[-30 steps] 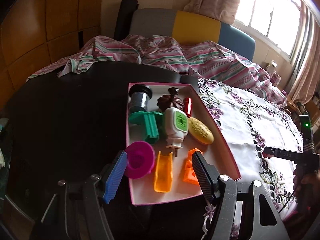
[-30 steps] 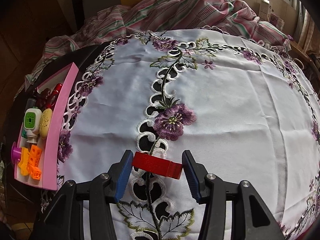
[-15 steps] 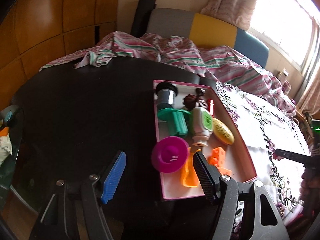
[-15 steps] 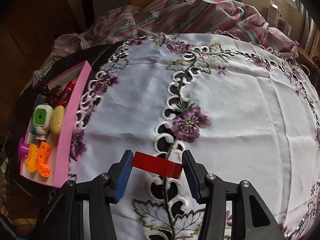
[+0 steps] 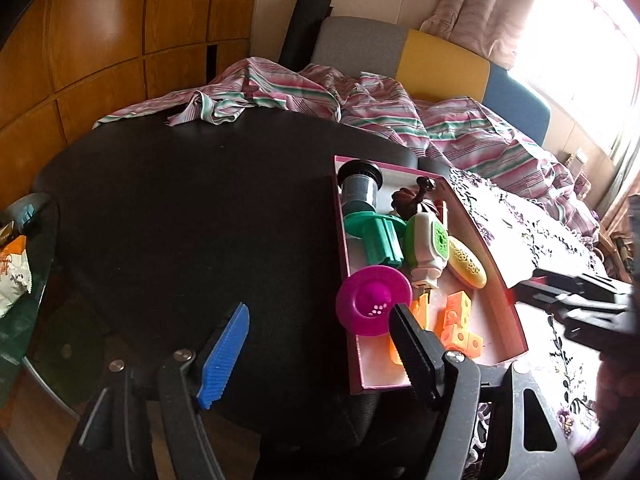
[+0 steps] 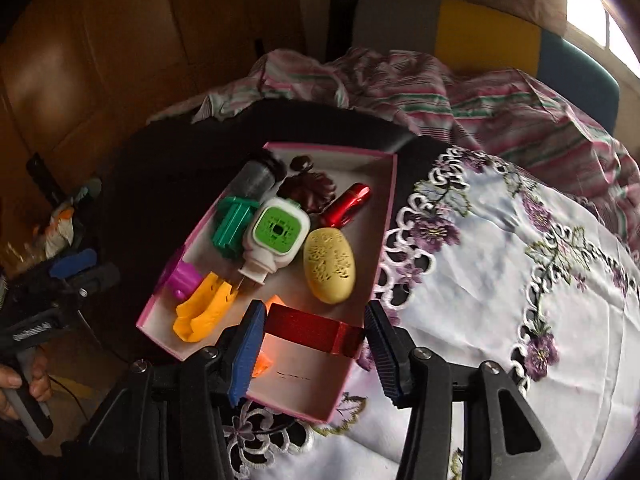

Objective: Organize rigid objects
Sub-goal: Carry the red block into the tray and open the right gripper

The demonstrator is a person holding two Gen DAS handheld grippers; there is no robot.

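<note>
Right tool (image 6: 314, 338) now over pink tray (image 6: 390, 216), gripping red block (image 6: 310, 330) endwise, long axis crosswise.

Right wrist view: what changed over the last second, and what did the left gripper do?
The right gripper, shut on the red block throughout, carried it from the white cloth to above the pink box. The left gripper drew left off the box onto the dark table, its empty jaws opening wider. The items in the box stayed put.

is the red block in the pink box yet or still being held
Held, not yet set down. The right hand-held gripper clamps the red block between its pads, above the near end of the pink box.
</note>
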